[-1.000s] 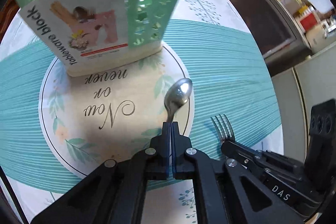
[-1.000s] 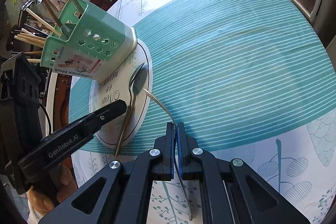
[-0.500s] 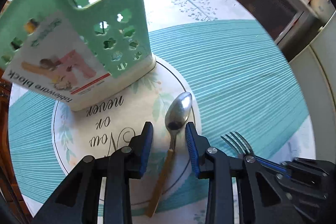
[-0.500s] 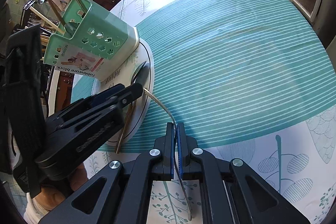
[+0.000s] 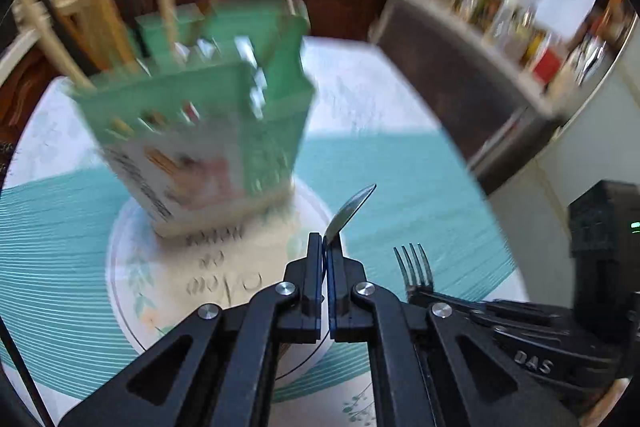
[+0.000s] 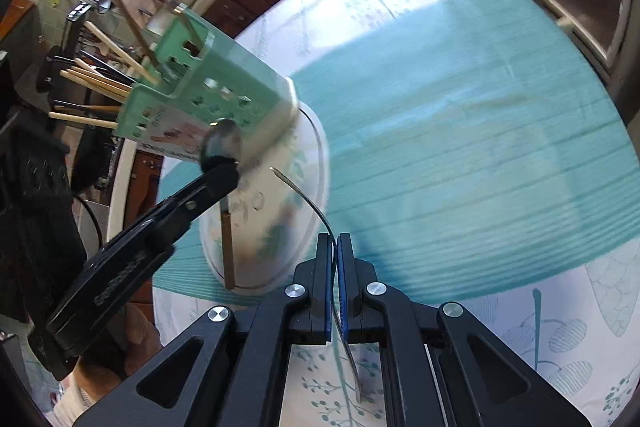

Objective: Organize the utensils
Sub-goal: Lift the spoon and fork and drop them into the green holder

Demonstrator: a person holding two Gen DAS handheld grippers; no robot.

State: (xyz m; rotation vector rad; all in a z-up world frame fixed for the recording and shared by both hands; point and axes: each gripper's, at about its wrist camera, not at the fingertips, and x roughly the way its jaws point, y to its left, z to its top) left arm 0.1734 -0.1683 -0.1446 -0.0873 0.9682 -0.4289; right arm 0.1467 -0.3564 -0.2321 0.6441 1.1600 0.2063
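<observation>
Spoon (image 5: 350, 211) clamped in left gripper (image 5: 325, 247), lifted above round placemat (image 5: 132, 267), near green utensil holder (image 5: 208, 107). Fork (image 5: 414, 265) pinched by handle in right gripper (image 6: 335, 247), over table (image 6: 480, 147).

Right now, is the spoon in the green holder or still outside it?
Outside. The left gripper holds the spoon in front of the green holder.

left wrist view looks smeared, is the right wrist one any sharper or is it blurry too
Left wrist view: heavy motion blur on the green utensil holder and shelves, while the left gripper and spoon stay crisp. Right wrist view: milder smear on the tablecloth; the fork is sharp.
</observation>
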